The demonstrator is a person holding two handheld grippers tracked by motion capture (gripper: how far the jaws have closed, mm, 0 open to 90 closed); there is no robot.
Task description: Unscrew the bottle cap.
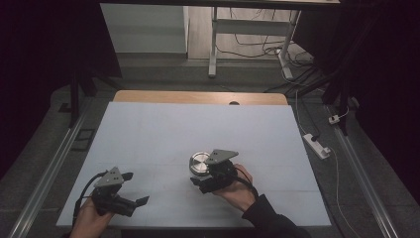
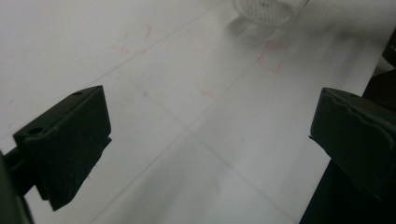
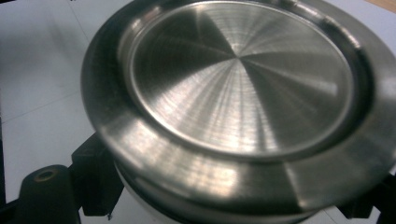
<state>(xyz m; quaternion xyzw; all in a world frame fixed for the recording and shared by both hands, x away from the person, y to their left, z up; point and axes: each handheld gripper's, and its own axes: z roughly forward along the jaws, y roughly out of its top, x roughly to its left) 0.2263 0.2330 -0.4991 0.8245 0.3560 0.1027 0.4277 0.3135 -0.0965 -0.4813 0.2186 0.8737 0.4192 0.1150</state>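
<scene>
Right tool [image 1: 202, 182] clamped low on metal container [image 1: 199, 163], jaws under its wide lid rim, near middle of worktop [image 1: 163, 129]. Left tool [image 1: 132, 188] wide open, empty, near front-left corner. Probably rigid, rather heavy, polished and slippery; best gripped below rim. Much free room around; front edge close.

High view overhead; claw views close, share table [image 1: 163, 129].

2 black grippers, left gripper [image 1: 133, 189] and right gripper [image 1: 202, 182], each with a grey 3-cornered plate, black cable; dark sleeve [image 1: 270, 218].
</scene>
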